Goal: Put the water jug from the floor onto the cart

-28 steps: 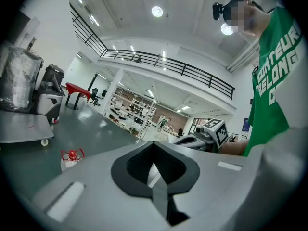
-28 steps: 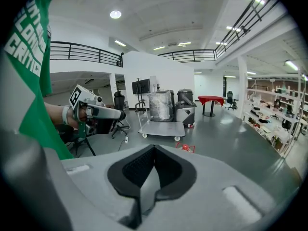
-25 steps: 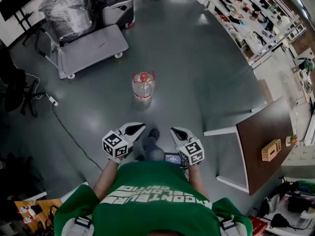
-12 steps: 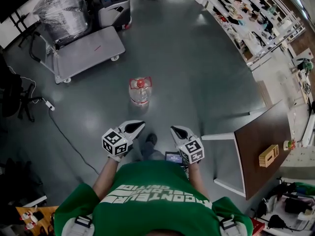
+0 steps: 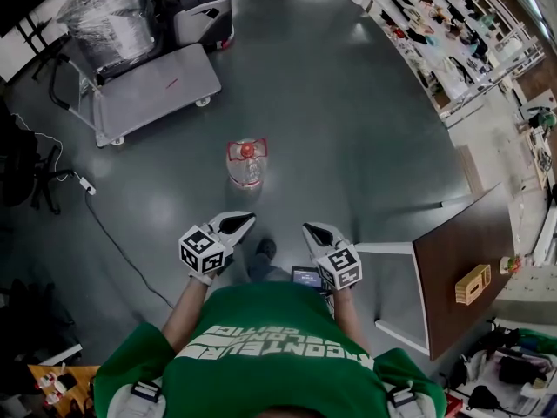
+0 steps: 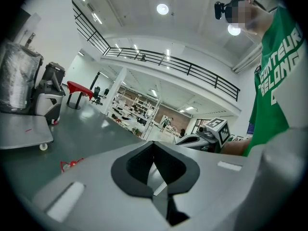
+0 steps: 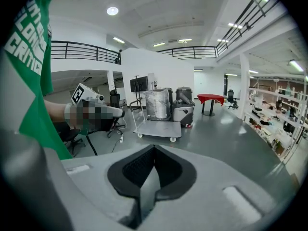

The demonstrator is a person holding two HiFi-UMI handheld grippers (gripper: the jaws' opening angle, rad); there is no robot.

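Stepping forward over the last second, the person has come a little nearer the jug [image 5: 247, 162], and both grippers have travelled along in the same pose in front of the chest.

Seen from the head camera, looking steeply down, the jug is clear, with a red cap and red handle. It stands upright on the grey floor [image 5: 348, 129], ahead of the grippers and apart from them. The cart [image 5: 148, 90], a flat grey platform on small wheels, sits farther off to the upper left, well apart from the jug. Its deck is bare. A plastic-wrapped load [image 5: 109, 11] stands just past the cart's handle end.

The left gripper [image 5: 246, 220] and the right gripper [image 5: 307, 230] point forward, side by side, either side of the person's shoe [image 5: 265, 249]. In the left gripper view its jaws are pressed together with nothing between them. The right gripper view shows the same: jaws pressed together and empty, with the cart in the distance.

A dark table [image 5: 457, 251] stands to the right with a wooden block [image 5: 473, 284] on it. A cable [image 5: 113, 225] trails across the floor on the left.
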